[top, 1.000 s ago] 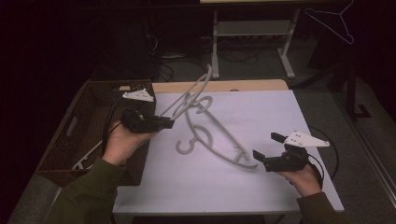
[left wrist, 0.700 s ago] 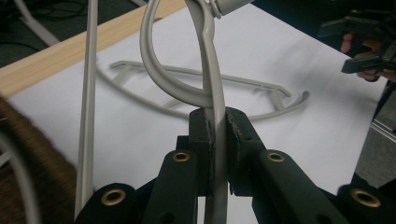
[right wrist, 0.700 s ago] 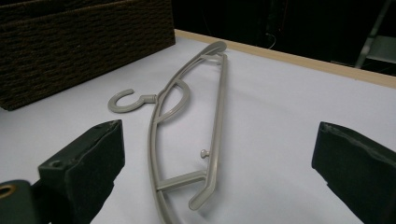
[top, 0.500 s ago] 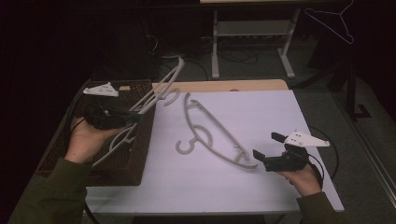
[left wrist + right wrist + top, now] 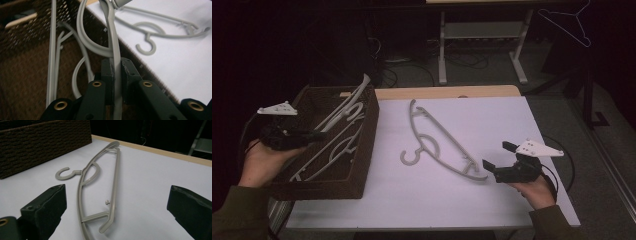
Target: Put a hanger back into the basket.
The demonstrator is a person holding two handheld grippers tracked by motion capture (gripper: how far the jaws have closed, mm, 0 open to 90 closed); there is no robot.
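Note:
My left gripper (image 5: 318,134) hovers over the brown wicker basket (image 5: 368,131) at the table's left, shut on the bar of a grey plastic hanger (image 5: 355,94) that slants up past the basket's far rim. In the left gripper view the jaws (image 5: 115,65) pinch that hanger (image 5: 111,30) edge-on. Other grey hangers (image 5: 334,150) lie in the basket. One more grey hanger (image 5: 437,140) lies flat on the white tabletop (image 5: 512,120). My right gripper (image 5: 496,156) rests open at its near end; in the right gripper view that hanger (image 5: 115,172) stretches away between the wide jaws (image 5: 118,205).
The basket's woven wall (image 5: 37,142) rises at the far left of the right gripper view. Beyond the table stand a metal frame's legs (image 5: 442,55) and floor cables. A thin wire hanger (image 5: 567,22) hangs at the upper right. The room around is dark.
My left gripper has carried its hanger leftward, from over the table to over the basket. The right gripper and the hanger on the table have stayed put.

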